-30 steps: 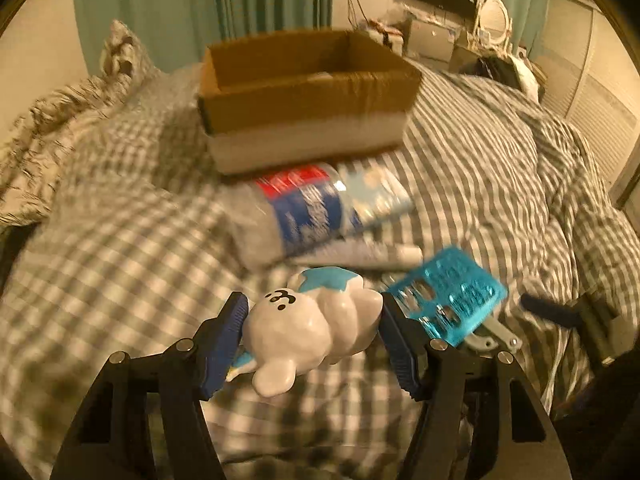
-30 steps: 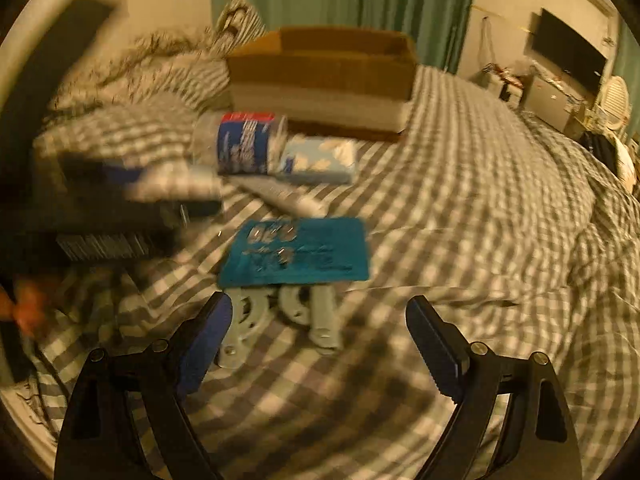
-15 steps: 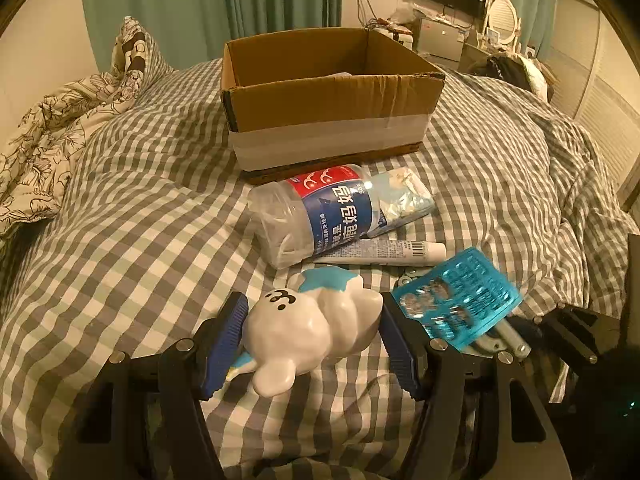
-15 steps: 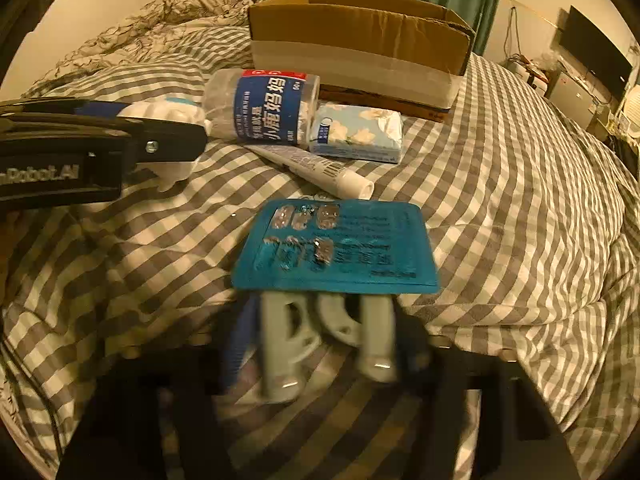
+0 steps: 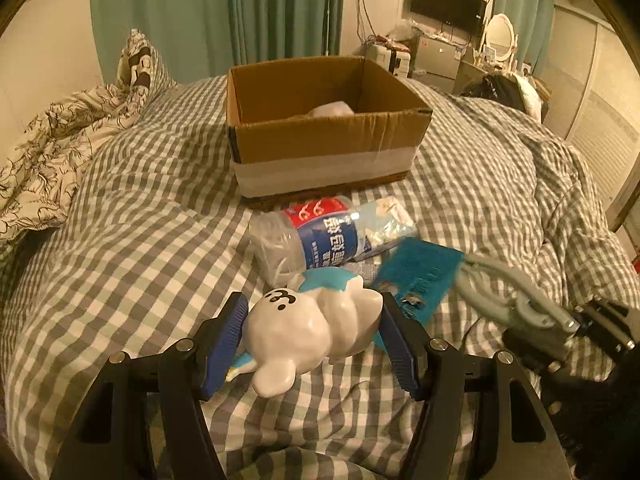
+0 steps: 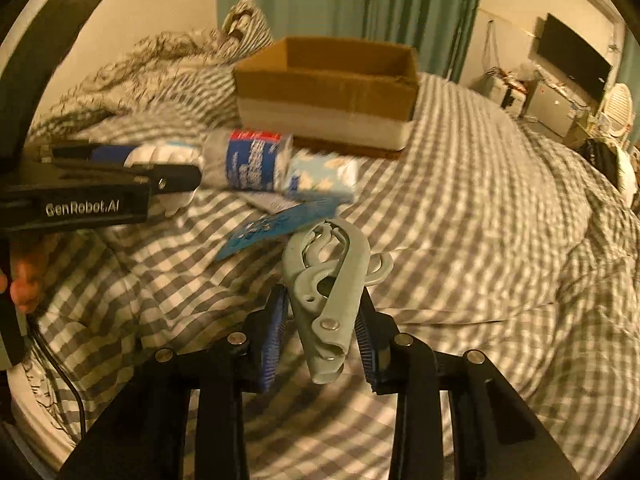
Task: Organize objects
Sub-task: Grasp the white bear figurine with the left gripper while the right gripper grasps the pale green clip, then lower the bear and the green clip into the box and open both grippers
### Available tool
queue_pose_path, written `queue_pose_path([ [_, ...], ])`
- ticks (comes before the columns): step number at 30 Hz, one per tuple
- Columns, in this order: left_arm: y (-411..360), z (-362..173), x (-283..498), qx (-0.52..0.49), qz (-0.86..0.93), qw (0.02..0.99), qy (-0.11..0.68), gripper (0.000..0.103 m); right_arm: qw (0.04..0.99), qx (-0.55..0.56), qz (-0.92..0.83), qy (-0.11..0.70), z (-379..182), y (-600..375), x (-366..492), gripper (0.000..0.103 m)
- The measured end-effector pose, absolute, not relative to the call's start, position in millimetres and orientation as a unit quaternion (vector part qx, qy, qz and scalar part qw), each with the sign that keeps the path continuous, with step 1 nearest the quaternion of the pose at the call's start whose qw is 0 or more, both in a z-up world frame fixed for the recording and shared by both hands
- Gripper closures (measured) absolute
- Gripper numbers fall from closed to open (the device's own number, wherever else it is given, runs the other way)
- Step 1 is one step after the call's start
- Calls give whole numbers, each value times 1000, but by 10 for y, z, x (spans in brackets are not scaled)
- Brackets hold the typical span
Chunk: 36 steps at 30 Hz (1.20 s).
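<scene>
My left gripper (image 5: 314, 340) is shut on a white and blue animal figurine (image 5: 308, 328), held above the checked bed. My right gripper (image 6: 320, 340) is shut on a grey metal plier-like tool (image 6: 330, 280) with a teal card (image 6: 280, 226) hanging from its front. The tool (image 5: 512, 296) and card (image 5: 420, 272) also show in the left wrist view, lifted off the bed. An open cardboard box (image 5: 324, 128) stands beyond, with a pale object inside it. The left gripper (image 6: 120, 184) shows at the left of the right wrist view.
A clear bottle with a blue and red label (image 5: 308, 236), a light blue tissue pack (image 5: 384, 220) and a tube lie on the checked duvet (image 5: 140, 240) in front of the box. A crumpled patterned blanket (image 5: 52, 148) lies at the left.
My right gripper closed on the grey tool and lifted it with the teal card off the bed. My left gripper kept hold of the figurine and rose a little.
</scene>
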<state>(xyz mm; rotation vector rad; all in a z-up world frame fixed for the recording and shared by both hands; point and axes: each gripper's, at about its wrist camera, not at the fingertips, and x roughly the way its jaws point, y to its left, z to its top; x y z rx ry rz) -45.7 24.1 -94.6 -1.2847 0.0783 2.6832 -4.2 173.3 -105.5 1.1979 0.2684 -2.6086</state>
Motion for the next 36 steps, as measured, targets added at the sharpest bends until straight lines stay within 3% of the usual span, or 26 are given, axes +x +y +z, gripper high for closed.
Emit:
queue_pose_path([
  [18,219,-227,-507,-370,925,85,18,36,116,295,-943,99,47,1860,-345,71],
  [36,244,297,-1877,-324,943,74,11,36,166,234,-953,97,657,1628,-1746,71],
])
